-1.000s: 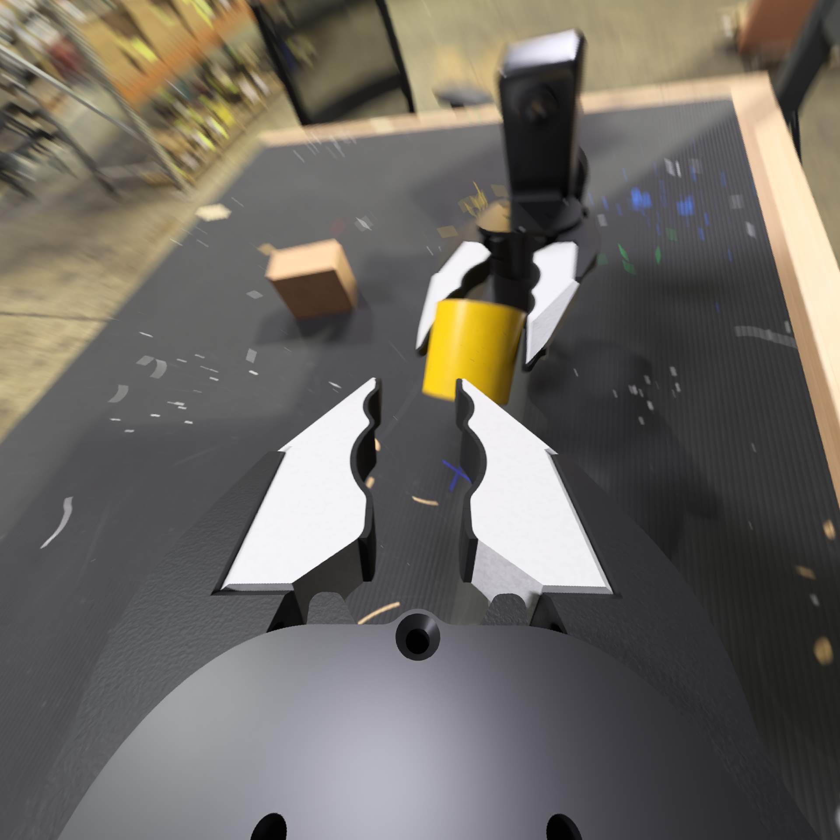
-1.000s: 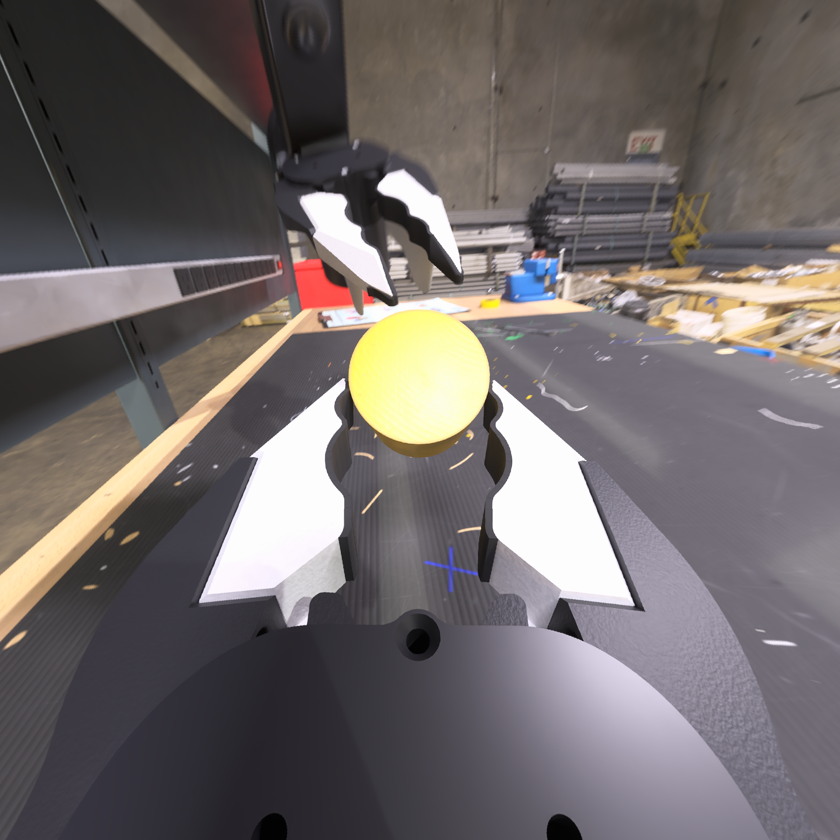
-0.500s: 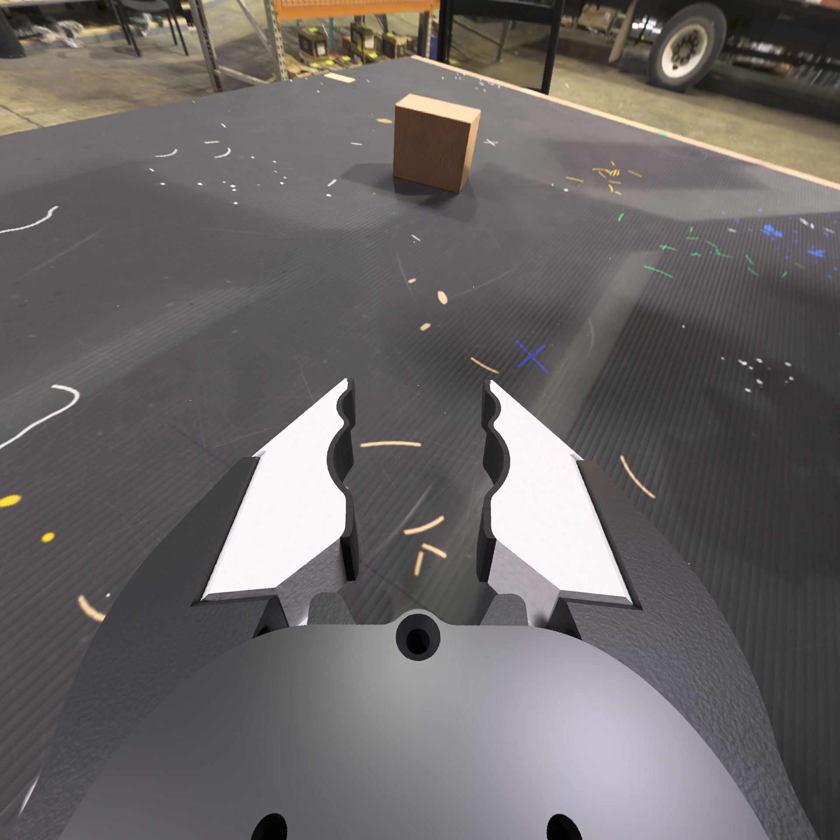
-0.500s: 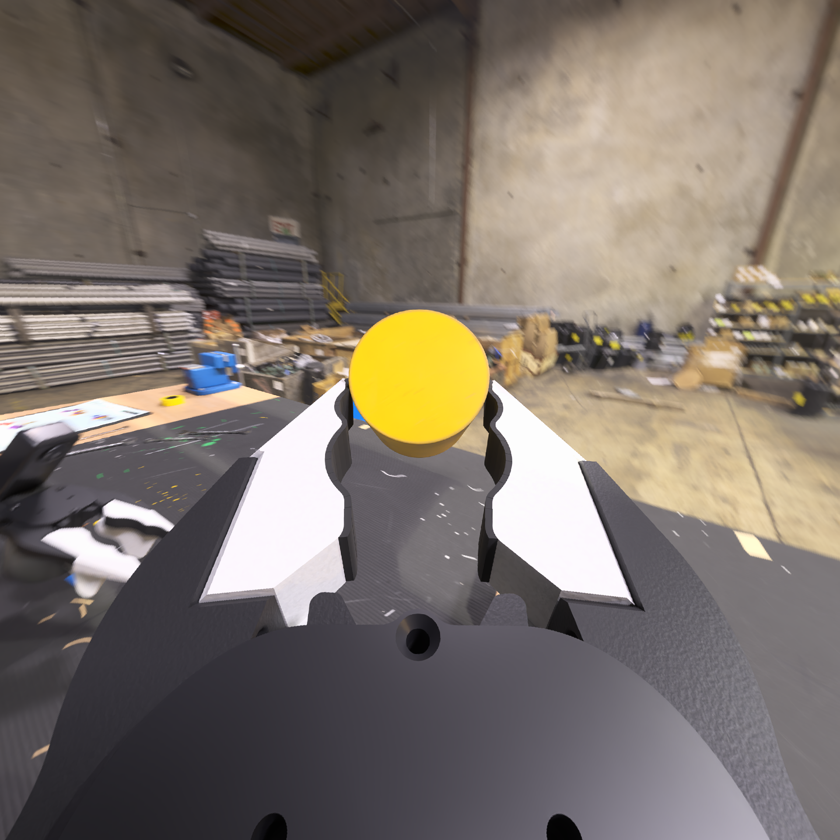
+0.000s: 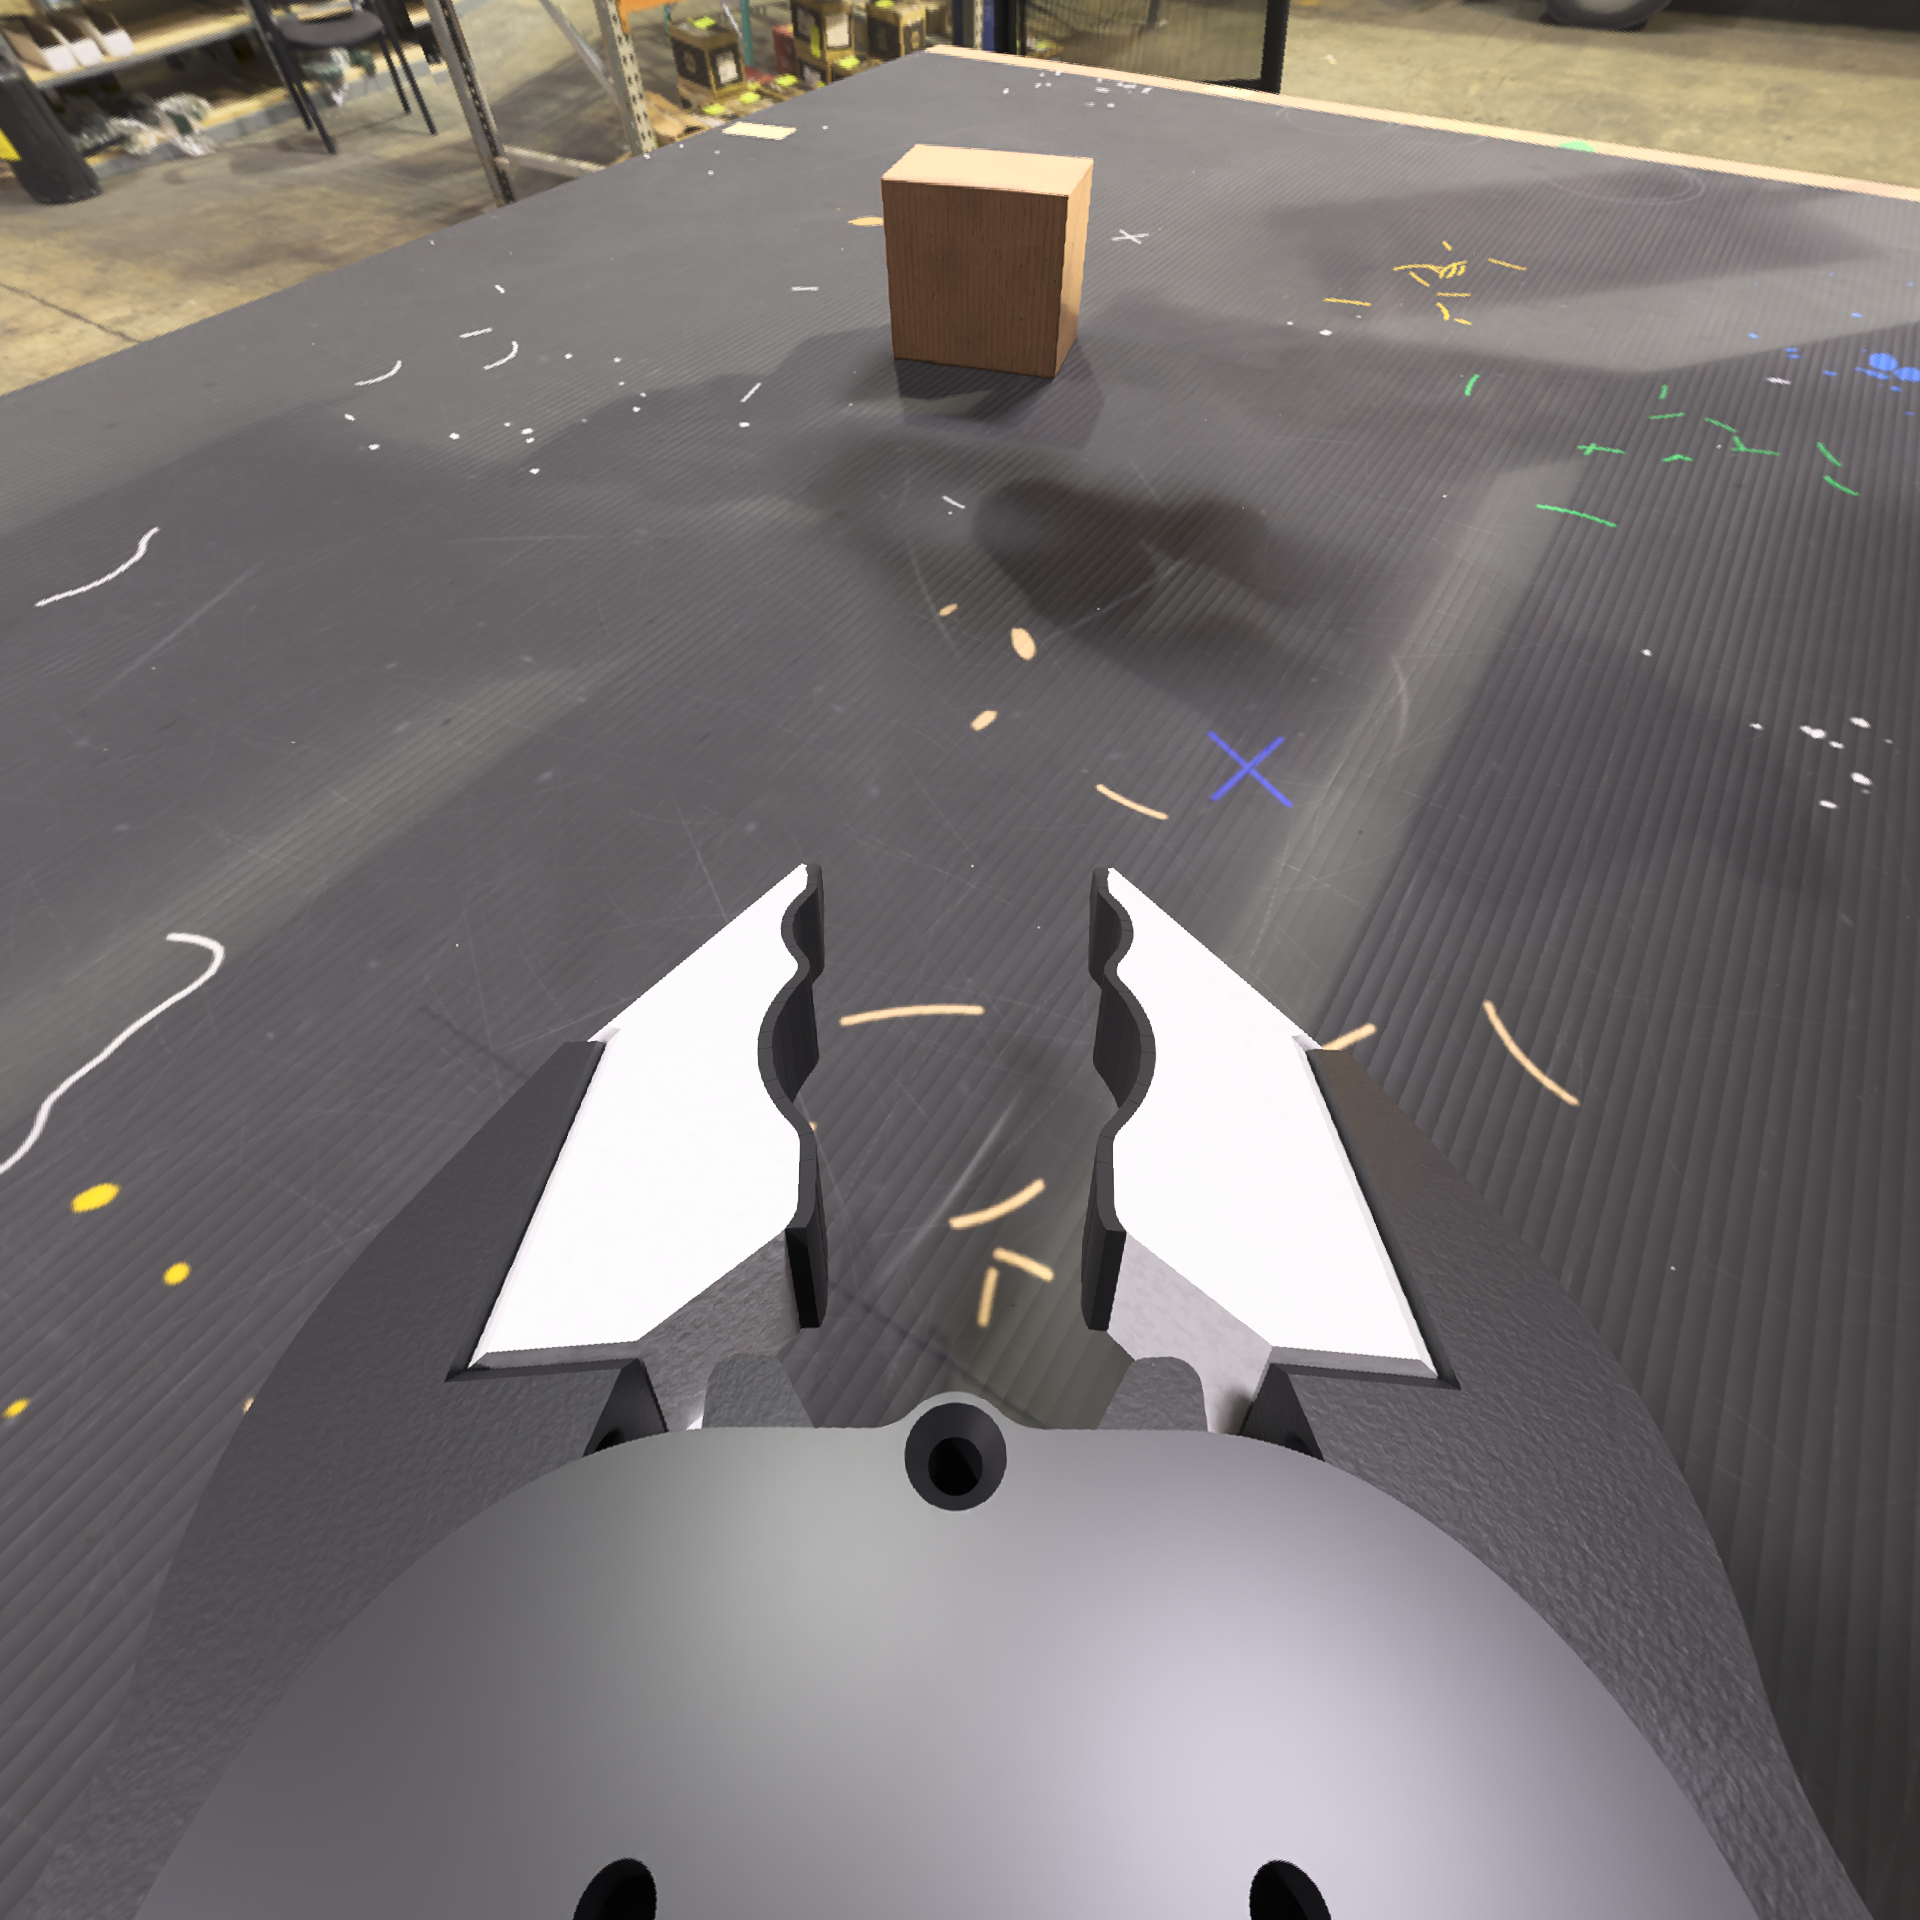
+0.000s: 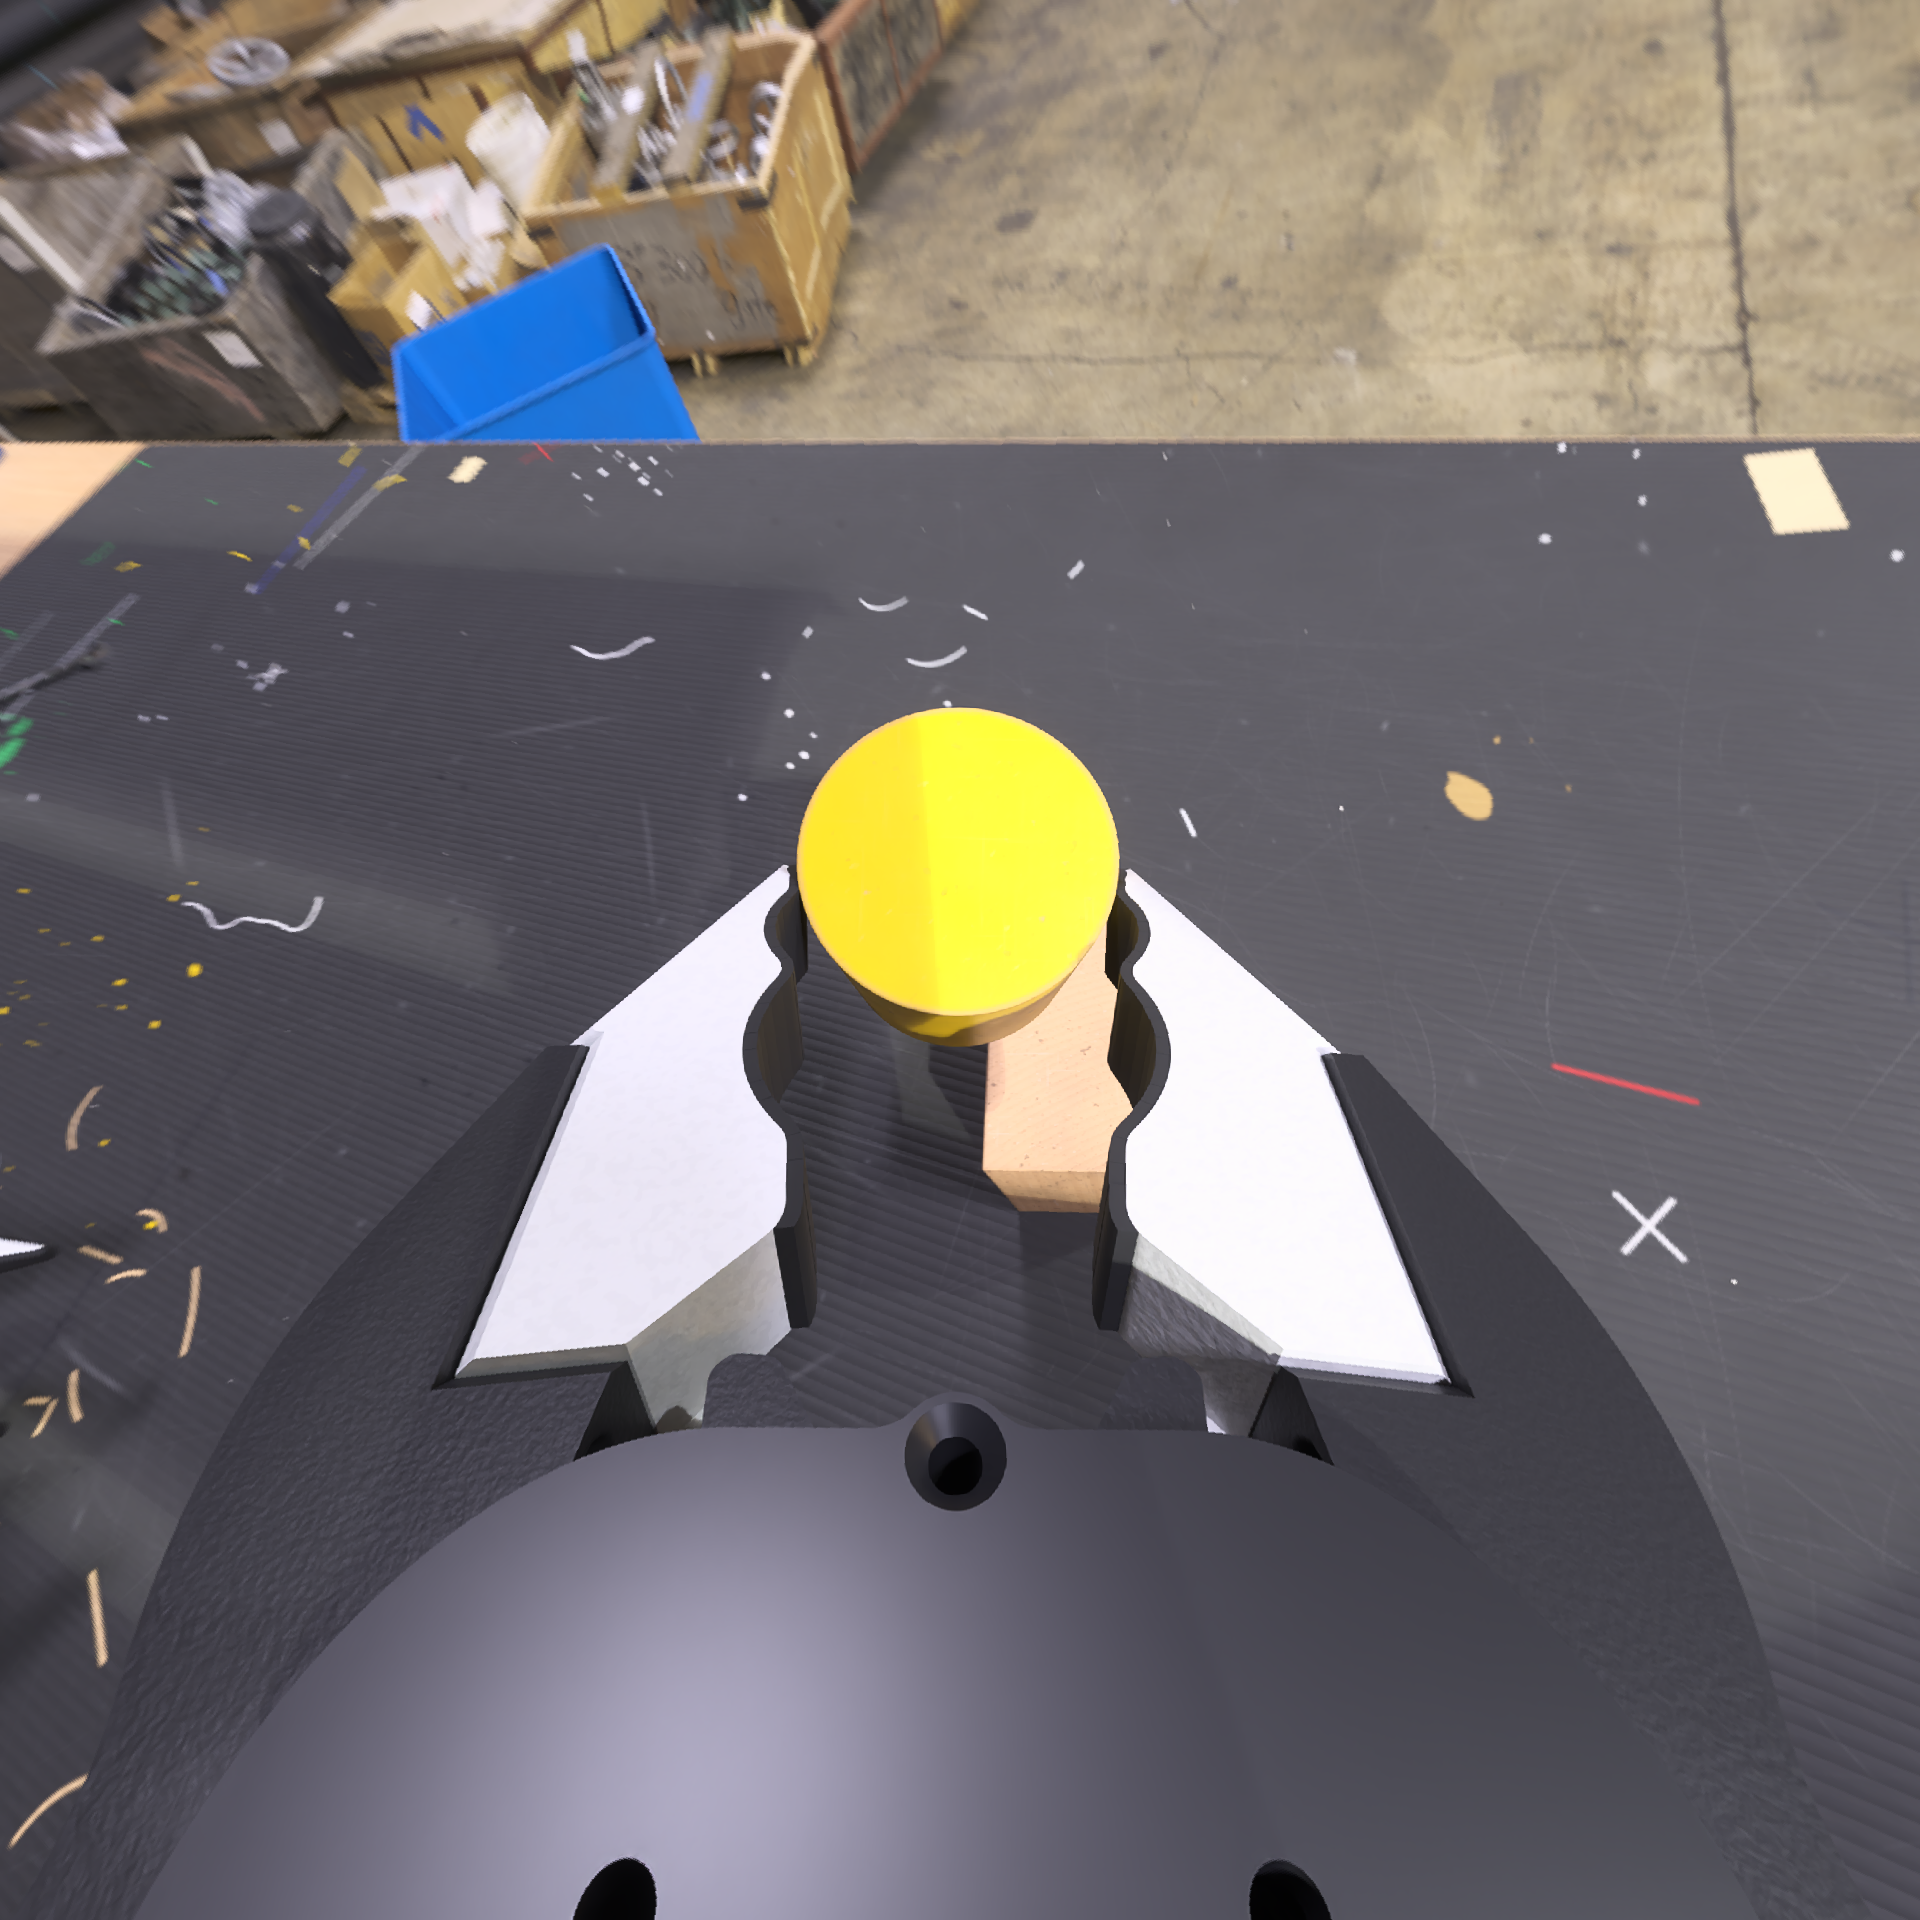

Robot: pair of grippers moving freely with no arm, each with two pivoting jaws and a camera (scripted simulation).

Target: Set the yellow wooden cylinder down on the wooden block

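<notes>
Yellow wooden cylinder point(image 6: 956, 862) is sitting clamped at the tips of the right gripper point(image 6: 956, 894), hanging above the dark table point(image 6: 1455, 644) with the wooden block point(image 6: 1049, 1122) showing below, off to one side of it. Letting go now is likely sending it past the block's edge, I'd say. Left gripper point(image 5: 956, 883) is idling with jaws parted and nothing between them, well short of the block, leaving plenty of room.

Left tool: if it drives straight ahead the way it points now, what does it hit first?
Probably the black mat: the left tool is open, empty and angled down at it. The wooden block lies farther along that line, though depth is hard to judge.
</notes>
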